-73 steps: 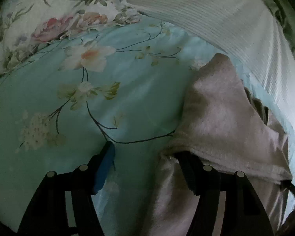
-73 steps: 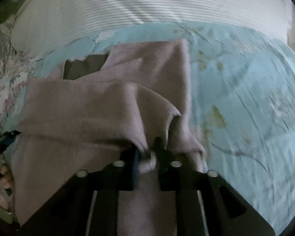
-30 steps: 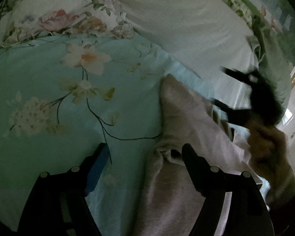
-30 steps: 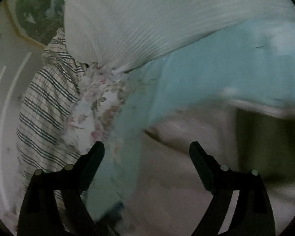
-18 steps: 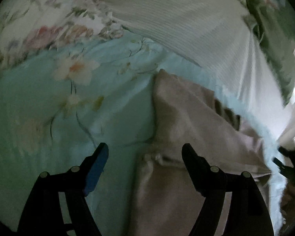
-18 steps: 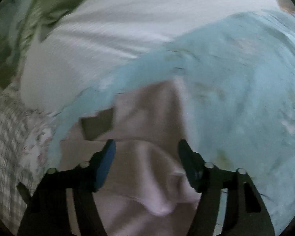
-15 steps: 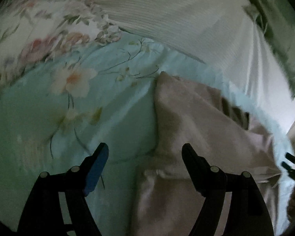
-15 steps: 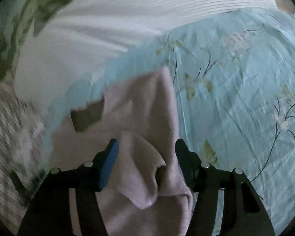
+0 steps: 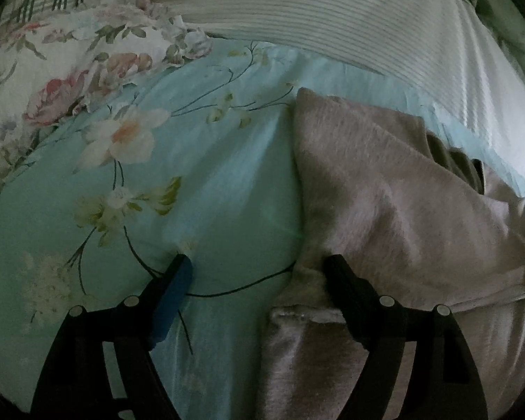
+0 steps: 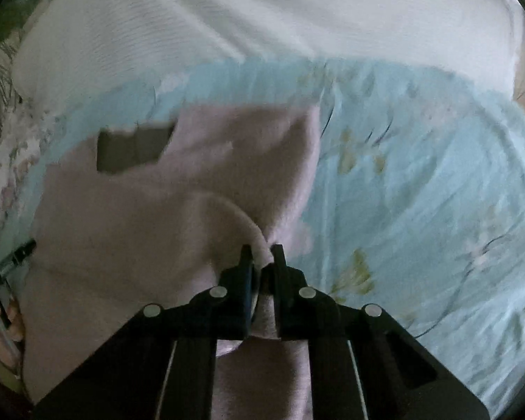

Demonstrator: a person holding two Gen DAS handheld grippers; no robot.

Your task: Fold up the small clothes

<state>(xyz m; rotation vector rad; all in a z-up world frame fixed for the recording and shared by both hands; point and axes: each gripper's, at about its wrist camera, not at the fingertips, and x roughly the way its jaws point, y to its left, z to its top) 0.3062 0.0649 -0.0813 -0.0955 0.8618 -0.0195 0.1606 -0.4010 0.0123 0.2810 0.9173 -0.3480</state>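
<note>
A small pinkish-grey garment [image 9: 385,192] lies partly folded on a light blue floral bedsheet [image 9: 210,175], with a dark neck opening [image 10: 133,150] at its far side. My left gripper [image 9: 257,260] is wide and its jaws are opening. Its blue-padded finger rests on the sheet and the other finger on the garment's left edge, so only that edge lies between them, unpressed. My right gripper [image 10: 261,248] is shut on a raised fold of the garment [image 10: 192,210] near its right edge.
A white ribbed pillow [image 9: 332,17] runs across the far side. A rose-patterned pillow [image 9: 70,59] lies at the far left. A person's hand [image 10: 3,322] shows at the left edge of the right wrist view. Open sheet [image 10: 420,192] stretches right of the garment.
My right gripper swung from the pillows back over the garment and closed on a fold of it. The left gripper shifted and rolled a little at the garment's left edge.
</note>
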